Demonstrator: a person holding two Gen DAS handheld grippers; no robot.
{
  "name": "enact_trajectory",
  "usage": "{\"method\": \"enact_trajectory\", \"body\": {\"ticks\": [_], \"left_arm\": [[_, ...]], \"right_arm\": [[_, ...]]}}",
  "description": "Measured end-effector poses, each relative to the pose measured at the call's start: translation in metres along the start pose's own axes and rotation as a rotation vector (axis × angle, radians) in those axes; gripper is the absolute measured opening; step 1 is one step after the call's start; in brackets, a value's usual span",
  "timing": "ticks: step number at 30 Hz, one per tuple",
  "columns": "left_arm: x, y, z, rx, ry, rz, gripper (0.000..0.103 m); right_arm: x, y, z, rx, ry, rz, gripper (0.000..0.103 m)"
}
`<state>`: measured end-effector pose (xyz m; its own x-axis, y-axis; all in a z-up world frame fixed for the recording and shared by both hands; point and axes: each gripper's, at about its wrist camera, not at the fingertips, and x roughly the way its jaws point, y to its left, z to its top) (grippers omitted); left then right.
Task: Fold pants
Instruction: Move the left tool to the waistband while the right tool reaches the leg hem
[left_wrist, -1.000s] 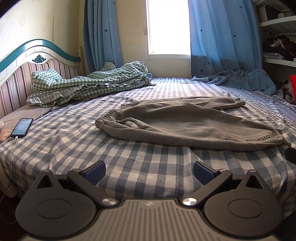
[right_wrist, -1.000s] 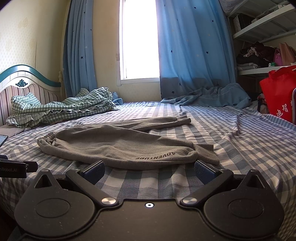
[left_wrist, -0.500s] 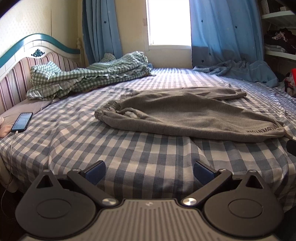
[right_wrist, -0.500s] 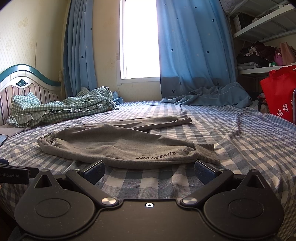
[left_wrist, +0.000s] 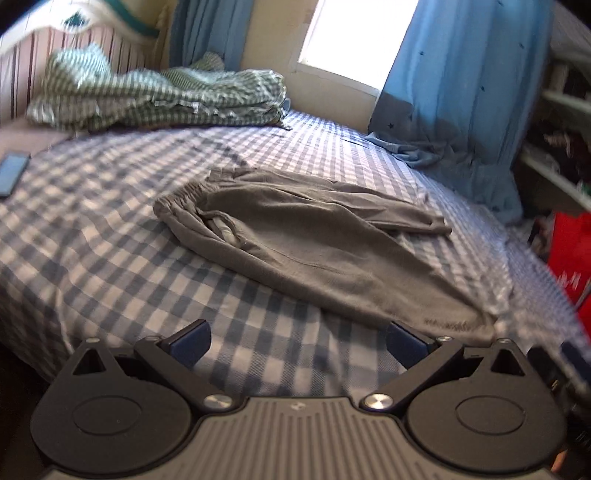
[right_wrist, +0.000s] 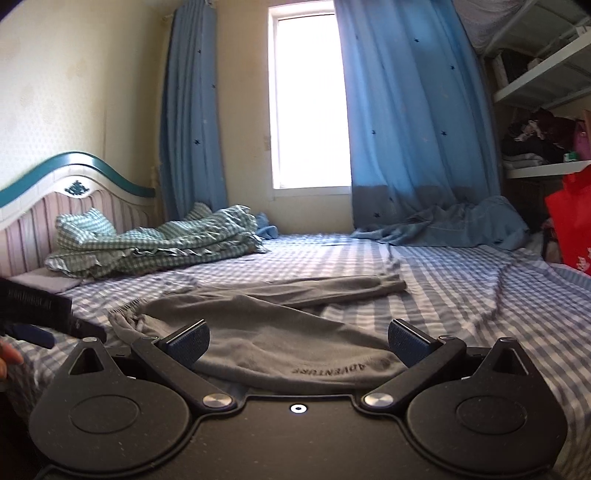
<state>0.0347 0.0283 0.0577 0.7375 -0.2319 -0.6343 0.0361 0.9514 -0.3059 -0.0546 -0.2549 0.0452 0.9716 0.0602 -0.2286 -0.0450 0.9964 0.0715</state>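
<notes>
Grey sweatpants (left_wrist: 306, 251) lie spread on the blue checked bed (left_wrist: 92, 236), waistband at the left, legs running to the right, with "ADVENTURE" printed near the front cuff (right_wrist: 328, 369). My left gripper (left_wrist: 297, 341) is open above the bed's front edge, short of the pants. My right gripper (right_wrist: 297, 341) is open too, low over the near leg of the pants (right_wrist: 266, 332), fingers straddling the cloth with nothing held. The left gripper's body (right_wrist: 37, 310) shows at the left edge of the right wrist view.
A rumpled green checked quilt (right_wrist: 155, 247) lies by the striped headboard (right_wrist: 74, 192). A phone (left_wrist: 13, 173) rests on the bed at far left. Blue curtains (right_wrist: 413, 122) spill onto the far right of the bed. A red bag (right_wrist: 572, 218) and shelves stand at the right.
The left gripper has risen and turned right, now looking down on the pants. The right gripper has moved forward and lower over the near pant leg. Both stay open.
</notes>
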Motion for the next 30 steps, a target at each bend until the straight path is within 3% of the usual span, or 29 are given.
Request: {"method": "enact_trajectory", "body": {"ticks": [4,9,12,19,24,27,30], "left_arm": [[0.024,0.013,0.015,-0.061,0.039,-0.042,0.103],[0.058,0.033,0.052,-0.112,0.032,-0.14,0.103],[0.088,0.044,0.083,-0.123,0.046,-0.123,0.103],[0.151,0.043,0.144,0.07,-0.009,0.017,0.103],[0.203,0.064,0.196,0.115,-0.001,0.102,0.103],[0.243,0.09,0.23,0.157,0.019,0.095,0.103],[0.283,0.111,0.257,0.254,0.046,0.018,0.103]], "right_arm": [[0.024,-0.012,0.004,0.039,0.038,0.033,0.103],[0.065,-0.02,0.012,0.007,0.086,0.094,0.103],[0.102,-0.028,0.02,0.002,0.137,0.149,0.103],[0.197,-0.038,0.038,-0.113,0.24,0.164,0.103],[0.265,-0.056,0.056,-0.134,0.308,0.193,0.103],[0.313,-0.067,0.074,-0.121,0.326,0.264,0.103],[0.377,-0.069,0.094,-0.183,0.344,0.367,0.103]]}}
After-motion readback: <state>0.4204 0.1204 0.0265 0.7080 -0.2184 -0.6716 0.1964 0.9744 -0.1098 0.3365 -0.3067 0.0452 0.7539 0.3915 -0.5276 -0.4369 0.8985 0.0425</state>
